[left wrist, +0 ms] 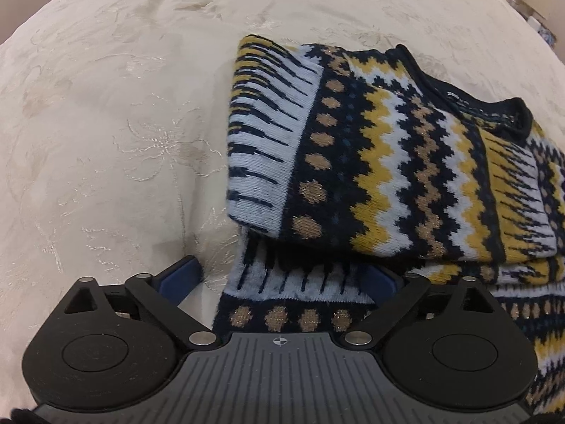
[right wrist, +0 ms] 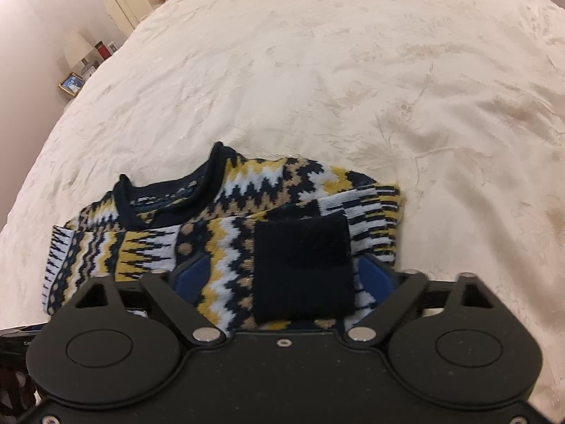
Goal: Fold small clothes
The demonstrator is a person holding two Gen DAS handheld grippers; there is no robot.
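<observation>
We see one knitted sweater (left wrist: pixel 370 162), partly folded on the bed (left wrist: pixel 106 123), at two o'clock from the left gripper (left wrist: pixel 282 279). It looks soft, floppy and light; we'd pinch a doubled edge near its dark cuff (right wrist: pixel 303 265). Both the left and the right gripper (right wrist: pixel 282 275) stand released, straddling cloth.

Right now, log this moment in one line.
sweater partly folded on bedspread | left gripper open | right gripper open, over cuff
</observation>
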